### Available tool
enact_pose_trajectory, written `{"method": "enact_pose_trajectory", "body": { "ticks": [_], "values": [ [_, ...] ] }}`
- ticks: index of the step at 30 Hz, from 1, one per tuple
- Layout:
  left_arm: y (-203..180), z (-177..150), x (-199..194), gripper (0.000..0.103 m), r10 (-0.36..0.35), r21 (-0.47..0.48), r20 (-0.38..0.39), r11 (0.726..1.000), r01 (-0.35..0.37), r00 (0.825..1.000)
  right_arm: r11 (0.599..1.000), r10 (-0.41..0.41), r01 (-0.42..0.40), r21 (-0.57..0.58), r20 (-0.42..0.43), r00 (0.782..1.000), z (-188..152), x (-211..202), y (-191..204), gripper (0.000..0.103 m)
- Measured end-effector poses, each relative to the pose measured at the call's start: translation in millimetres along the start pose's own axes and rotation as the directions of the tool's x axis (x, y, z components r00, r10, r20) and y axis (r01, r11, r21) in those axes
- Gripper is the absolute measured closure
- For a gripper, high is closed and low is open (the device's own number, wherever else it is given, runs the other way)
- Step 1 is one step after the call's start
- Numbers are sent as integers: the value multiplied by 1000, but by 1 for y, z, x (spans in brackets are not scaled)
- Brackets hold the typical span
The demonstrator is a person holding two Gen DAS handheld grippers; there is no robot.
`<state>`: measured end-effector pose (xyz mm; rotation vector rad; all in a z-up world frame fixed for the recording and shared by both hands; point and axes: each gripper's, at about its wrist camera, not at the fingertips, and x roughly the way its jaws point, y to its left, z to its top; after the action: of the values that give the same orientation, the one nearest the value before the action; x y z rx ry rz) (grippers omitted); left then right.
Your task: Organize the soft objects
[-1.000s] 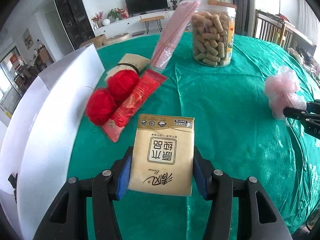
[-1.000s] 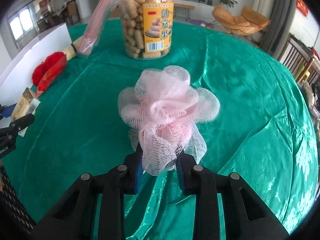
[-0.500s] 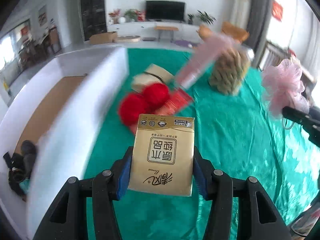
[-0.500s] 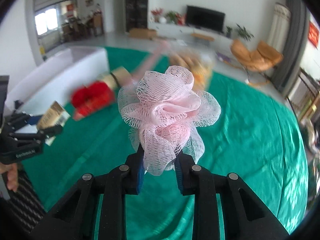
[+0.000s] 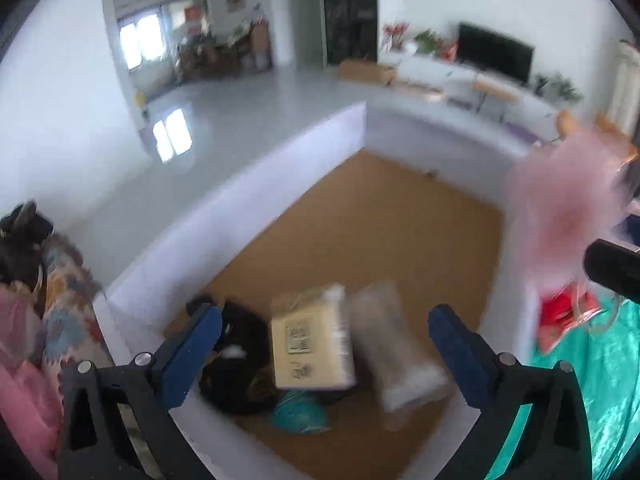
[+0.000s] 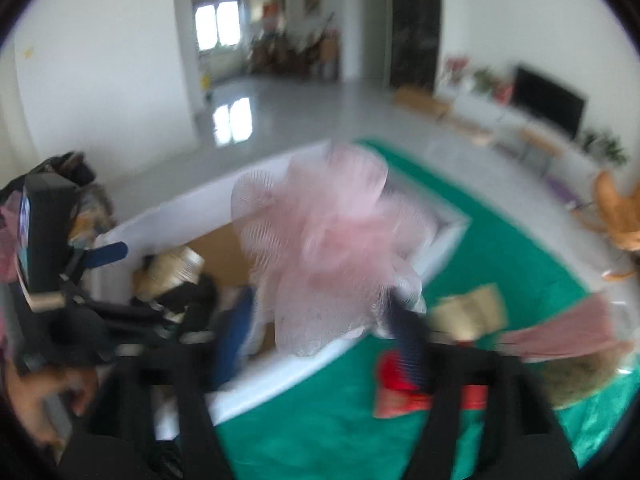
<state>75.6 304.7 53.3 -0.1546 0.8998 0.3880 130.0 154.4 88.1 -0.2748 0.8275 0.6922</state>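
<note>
My left gripper (image 5: 320, 332) is open over the white box (image 5: 280, 160). The beige tissue pack (image 5: 310, 344) lies loose in the box below it, beside a clear wrapped pack (image 5: 396, 356), black items (image 5: 236, 364) and a teal ball (image 5: 300, 416). My right gripper (image 6: 324, 332) stands open in a blurred view, with the pink mesh bath pouf (image 6: 324, 248) between its fingers above the box's near wall (image 6: 280, 380). The pouf also shows at the right of the left wrist view (image 5: 560, 200).
Green cloth (image 6: 500, 248) covers the table right of the box. On it lie red items (image 6: 404, 388), a beige pack (image 6: 472, 312), a pink packet (image 6: 568, 332) and the snack jar (image 6: 580, 376). A person's patterned sleeve (image 5: 64, 304) is at the left.
Both grippers swung left over the white box. The left gripper opened and let go of the tissue pack, which is now in the box. The right jaws have spread around the pouf.
</note>
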Motion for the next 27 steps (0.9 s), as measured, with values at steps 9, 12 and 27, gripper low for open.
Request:
{"method": "enact_pose_trajectory", "body": {
  "ticks": [9, 12, 27],
  "values": [
    [-5, -38, -5, 0, -27, -59, 54, 998, 30, 998, 996, -81, 84, -33, 69, 994, -53, -21, 2, 28],
    [-18, -45, -28, 0, -76, -73, 118, 994, 85, 990, 984, -177, 178, -7, 106, 979, -90, -40, -32, 28],
    [-216, -120, -93, 0, -436, 335, 71, 858, 390, 897, 797, -530, 539, 271, -112, 840, -314, -101, -199, 28]
  ]
}}
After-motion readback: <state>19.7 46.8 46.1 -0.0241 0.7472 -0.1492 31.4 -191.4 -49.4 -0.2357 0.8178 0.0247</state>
